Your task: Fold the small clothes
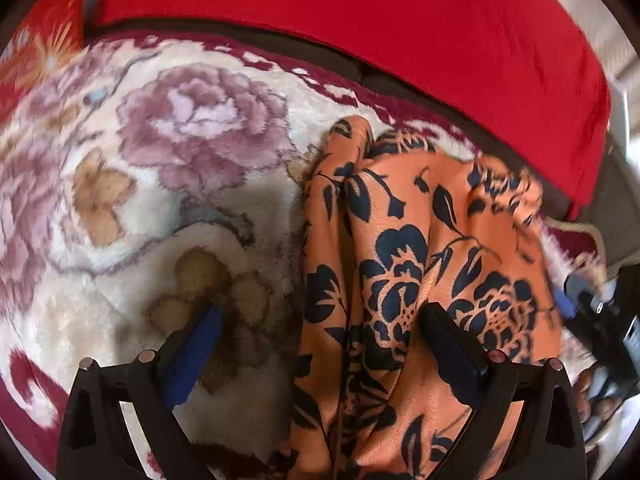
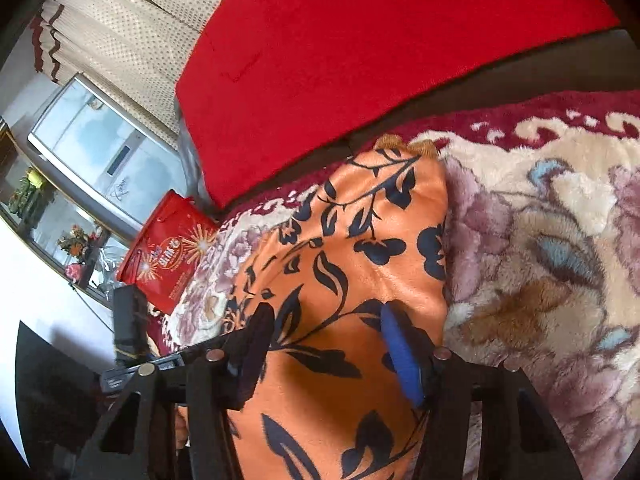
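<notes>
An orange garment with a dark navy flower print (image 1: 424,248) lies rumpled on a plush floral blanket (image 1: 168,168). My left gripper (image 1: 320,316) is open above the garment's left edge; its left finger hangs over the blanket, its right finger over the cloth. Nothing is between the jaws' pads. In the right wrist view the same garment (image 2: 352,248) lies smoother. My right gripper (image 2: 326,320) is open just above it, both fingers over the cloth, holding nothing. The other gripper and a hand show at the left wrist view's right edge (image 1: 600,320).
A red cushion (image 1: 400,28) lies along the blanket's far side, also in the right wrist view (image 2: 360,60). A red printed bag (image 2: 168,256) sits at the blanket's left edge. A cream curtain (image 2: 132,28) and a glass cabinet (image 2: 92,148) stand beyond.
</notes>
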Demonstrator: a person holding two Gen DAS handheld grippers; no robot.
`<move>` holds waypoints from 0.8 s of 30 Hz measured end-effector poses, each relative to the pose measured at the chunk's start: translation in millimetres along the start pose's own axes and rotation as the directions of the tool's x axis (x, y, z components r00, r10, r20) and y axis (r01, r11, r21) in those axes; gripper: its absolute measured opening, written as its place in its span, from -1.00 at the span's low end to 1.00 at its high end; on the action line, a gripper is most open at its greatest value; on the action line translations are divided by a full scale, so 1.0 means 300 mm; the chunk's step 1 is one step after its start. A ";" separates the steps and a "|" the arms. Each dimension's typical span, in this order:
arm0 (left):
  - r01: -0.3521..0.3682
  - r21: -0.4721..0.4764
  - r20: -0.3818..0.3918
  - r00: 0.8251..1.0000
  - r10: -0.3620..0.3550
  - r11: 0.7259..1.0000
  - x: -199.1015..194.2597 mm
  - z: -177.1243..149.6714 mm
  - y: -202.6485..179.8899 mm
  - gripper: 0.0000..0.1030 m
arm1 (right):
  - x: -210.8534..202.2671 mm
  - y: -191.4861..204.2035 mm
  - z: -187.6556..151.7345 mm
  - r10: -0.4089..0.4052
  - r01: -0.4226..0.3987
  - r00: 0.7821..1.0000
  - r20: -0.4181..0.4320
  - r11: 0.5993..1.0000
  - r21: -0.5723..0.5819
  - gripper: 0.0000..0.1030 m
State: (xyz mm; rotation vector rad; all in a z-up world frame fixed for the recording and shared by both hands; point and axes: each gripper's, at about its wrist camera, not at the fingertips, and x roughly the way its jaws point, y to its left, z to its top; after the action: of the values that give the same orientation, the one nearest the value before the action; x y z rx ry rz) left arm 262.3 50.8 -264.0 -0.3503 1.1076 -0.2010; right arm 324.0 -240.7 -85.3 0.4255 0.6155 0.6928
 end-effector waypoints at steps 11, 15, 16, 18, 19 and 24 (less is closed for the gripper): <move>0.178 -0.115 -0.042 0.982 -0.184 0.977 -0.015 -0.022 0.105 0.93 | -0.094 -0.143 -0.010 0.036 -0.035 0.999 0.000 0.985 0.167 0.48; 0.228 -0.086 -0.065 0.970 -0.234 0.970 -0.006 -0.037 0.076 0.93 | -0.088 -0.153 -0.025 0.071 -0.066 0.997 -0.017 0.981 0.181 0.48; 0.256 -0.091 -0.080 0.961 -0.263 0.962 0.001 -0.041 0.069 0.93 | -0.088 -0.156 -0.029 0.079 -0.074 0.997 -0.019 0.979 0.189 0.48; 0.308 -0.100 -0.107 0.942 -0.318 0.946 0.014 -0.055 0.055 0.93 | -0.078 -0.159 -0.032 0.090 -0.084 0.996 -0.022 0.976 0.202 0.48; 0.327 -0.098 -0.110 0.935 -0.337 0.940 0.023 -0.059 0.045 0.93 | -0.061 -0.154 -0.034 0.093 -0.086 0.995 -0.025 0.974 0.208 0.48; 0.390 -0.100 -0.116 0.909 -0.400 0.916 0.042 -0.086 -0.002 0.93 | -0.021 -0.174 -0.042 0.126 -0.114 0.992 -0.032 0.963 0.244 0.47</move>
State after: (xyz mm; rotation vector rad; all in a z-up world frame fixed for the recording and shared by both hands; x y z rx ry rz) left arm 244.7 41.6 -284.5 -0.6363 1.1707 -0.5511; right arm 335.9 -279.5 -120.8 0.6791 0.7268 0.7477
